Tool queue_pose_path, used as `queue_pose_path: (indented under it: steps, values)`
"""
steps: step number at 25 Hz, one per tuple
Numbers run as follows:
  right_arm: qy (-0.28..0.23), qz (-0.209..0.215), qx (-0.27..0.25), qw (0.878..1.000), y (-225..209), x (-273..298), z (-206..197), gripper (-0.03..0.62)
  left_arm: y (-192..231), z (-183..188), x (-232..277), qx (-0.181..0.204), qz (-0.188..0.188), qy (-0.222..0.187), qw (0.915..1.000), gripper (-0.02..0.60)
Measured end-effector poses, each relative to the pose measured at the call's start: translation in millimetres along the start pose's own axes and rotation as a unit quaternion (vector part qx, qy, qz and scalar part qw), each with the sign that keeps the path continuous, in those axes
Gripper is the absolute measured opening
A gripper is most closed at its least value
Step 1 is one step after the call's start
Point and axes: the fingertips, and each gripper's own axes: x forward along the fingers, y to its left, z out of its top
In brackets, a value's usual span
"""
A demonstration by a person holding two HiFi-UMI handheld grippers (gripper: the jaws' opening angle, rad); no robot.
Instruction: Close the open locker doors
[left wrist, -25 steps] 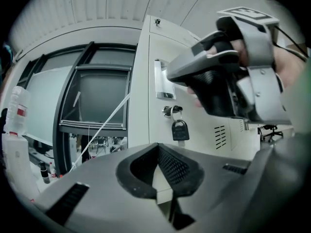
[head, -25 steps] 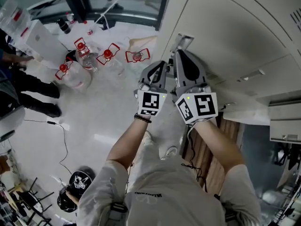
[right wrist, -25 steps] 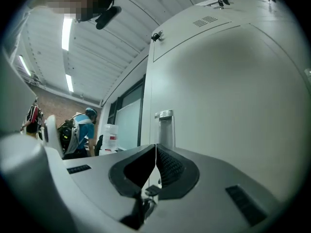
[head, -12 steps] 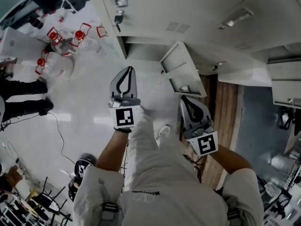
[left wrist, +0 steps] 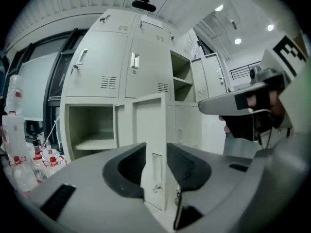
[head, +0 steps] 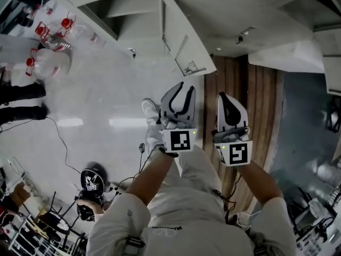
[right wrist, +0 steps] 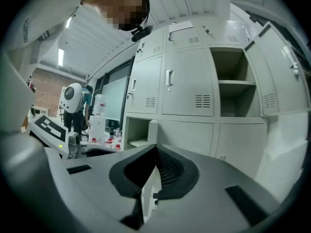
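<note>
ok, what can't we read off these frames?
Lower open locker door: bottom edge hidden by the left tool in the left gripper view; its jaws are opening, nothing between them, the door stands beyond.
Same door, right gripper view: mostly behind the shut right tool.
Bottles: labels too small, at the left gripper view's dark rim.

Head view: from the person's head, facing steeply down; the floor [head: 90, 105] lies far below and the lockers [head: 226, 12] run along the top edge.
Left gripper view: low and level, facing the lockers front-on, close to the open lower door [left wrist: 148, 125].
Right gripper view: low and level, from farther right; it sees the lockers at a slant.
Shared: all three take in that door; both gripper views also show the open upper compartment [left wrist: 181, 81].
</note>
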Motion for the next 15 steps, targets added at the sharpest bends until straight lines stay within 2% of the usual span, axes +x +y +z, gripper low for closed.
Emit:
queue_pose_path:
  steps: [3, 6, 9, 10, 11, 13, 15]
  values:
    - [-0.008, -0.025, 0.005, 1.0, -21, -10, -24, 0.011, -21, -15, 32, -0.002, 0.027, 0.009, 0.9996, 0.222]
    - [-0.007, -0.033, 0.008, 0.999, -28, -19, -42, 0.011, -24, -24, 61, 0.002, 0.06, 0.023, 0.9979, 0.253]
    - [0.002, -0.026, 0.006, 1.0, -25, -24, -58, 0.011, -16, -28, 78, 0.001, 0.093, 0.029, 0.9952, 0.248]
    - [0.004, -0.022, 0.008, 1.0, -23, -23, -62, 0.011, -13, -27, 79, 0.005, 0.102, 0.028, 0.9944, 0.214]
    - [0.003, -0.019, 0.014, 1.0, -20, -22, -65, 0.011, -10, -24, 77, 0.012, 0.106, 0.025, 0.994, 0.127]
    - [0.007, -0.002, 0.029, 1.0, -13, -16, -75, 0.011, -5, -20, 71, 0.024, 0.103, 0.012, 0.9944, 0.104]
    - [0.02, 0.038, 0.038, 0.998, -1, -6, -92, 0.011, 0, -19, 62, 0.025, 0.082, -0.002, 0.9963, 0.103]
